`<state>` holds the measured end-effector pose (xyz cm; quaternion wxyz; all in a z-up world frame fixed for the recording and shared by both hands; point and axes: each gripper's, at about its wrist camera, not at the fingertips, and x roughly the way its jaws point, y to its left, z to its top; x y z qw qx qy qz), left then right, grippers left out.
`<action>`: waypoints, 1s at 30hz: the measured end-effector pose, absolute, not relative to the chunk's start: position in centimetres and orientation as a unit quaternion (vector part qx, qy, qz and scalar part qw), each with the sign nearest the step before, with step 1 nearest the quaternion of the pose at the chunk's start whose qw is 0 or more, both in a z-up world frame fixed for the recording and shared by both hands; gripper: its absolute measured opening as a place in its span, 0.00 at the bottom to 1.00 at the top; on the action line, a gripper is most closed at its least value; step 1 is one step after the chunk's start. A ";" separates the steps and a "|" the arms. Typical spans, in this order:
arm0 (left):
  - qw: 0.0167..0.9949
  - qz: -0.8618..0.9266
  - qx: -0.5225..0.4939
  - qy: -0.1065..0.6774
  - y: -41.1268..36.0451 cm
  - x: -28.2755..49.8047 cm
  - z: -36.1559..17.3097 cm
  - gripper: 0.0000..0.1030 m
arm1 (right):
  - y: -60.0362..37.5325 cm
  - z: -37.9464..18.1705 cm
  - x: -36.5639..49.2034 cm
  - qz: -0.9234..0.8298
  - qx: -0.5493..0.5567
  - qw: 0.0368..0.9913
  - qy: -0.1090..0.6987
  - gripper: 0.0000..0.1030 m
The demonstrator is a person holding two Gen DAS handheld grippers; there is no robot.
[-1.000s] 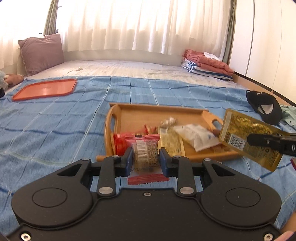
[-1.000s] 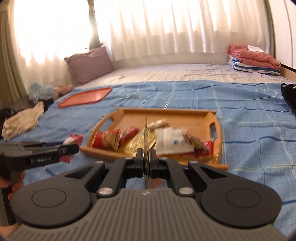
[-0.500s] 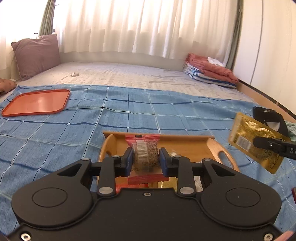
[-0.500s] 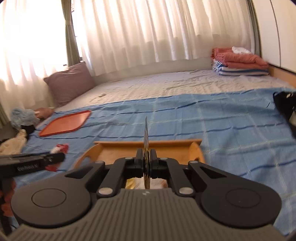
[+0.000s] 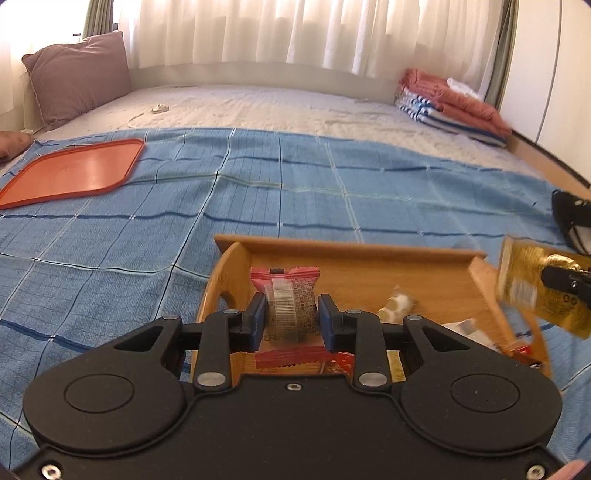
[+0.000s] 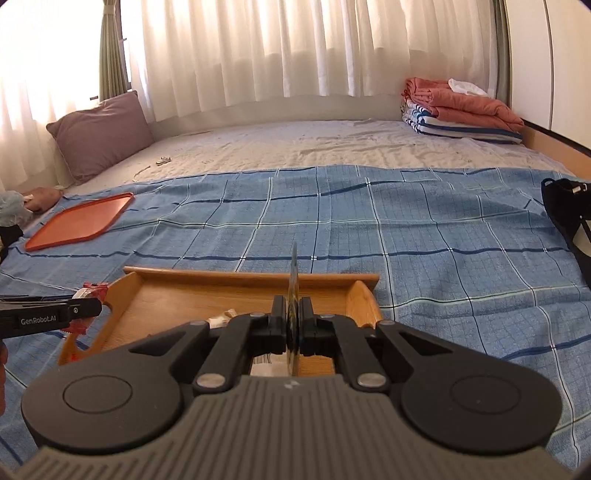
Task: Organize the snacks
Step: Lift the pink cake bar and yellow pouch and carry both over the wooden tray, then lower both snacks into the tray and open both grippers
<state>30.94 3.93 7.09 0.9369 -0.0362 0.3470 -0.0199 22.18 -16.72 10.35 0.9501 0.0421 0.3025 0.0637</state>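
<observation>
hand-held gripper (image 5: 291, 317), blue checked blanket (image 5: 258, 192), curtains (image 5: 295, 33)

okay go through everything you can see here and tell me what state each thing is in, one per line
left gripper: shut on red snack pack, held upright
right gripper: shut on gold packet, held edge-on
wooden tray: on the blue blanket, some snacks inside
orange lid: flat on blanket, nothing on it
folded laundry: stacked

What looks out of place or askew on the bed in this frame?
Nothing spilled or damaged. A small corded item lies loose on the bare mattress, and a black cap sits at the blue blanket's right edge. The remaining snacks lie jumbled in the wooden tray.
</observation>
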 end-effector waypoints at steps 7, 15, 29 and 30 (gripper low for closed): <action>0.931 -0.018 -0.040 0.362 3.7 32.4 4.9 0.28 | -15.7 8.4 23.1 0.069 0.030 0.947 0.313 0.08; 0.936 -0.024 -0.031 0.349 3.2 31.8 5.3 0.66 | -15.3 8.2 22.7 0.090 0.041 0.944 0.314 0.14; 0.946 -0.041 -0.001 0.322 2.1 27.0 8.1 0.82 | -14.7 10.0 19.0 0.128 0.051 0.945 0.297 0.66; 0.946 -0.042 0.001 0.321 2.1 26.6 8.3 0.82 | -14.6 10.2 18.7 0.131 0.052 0.945 0.296 0.66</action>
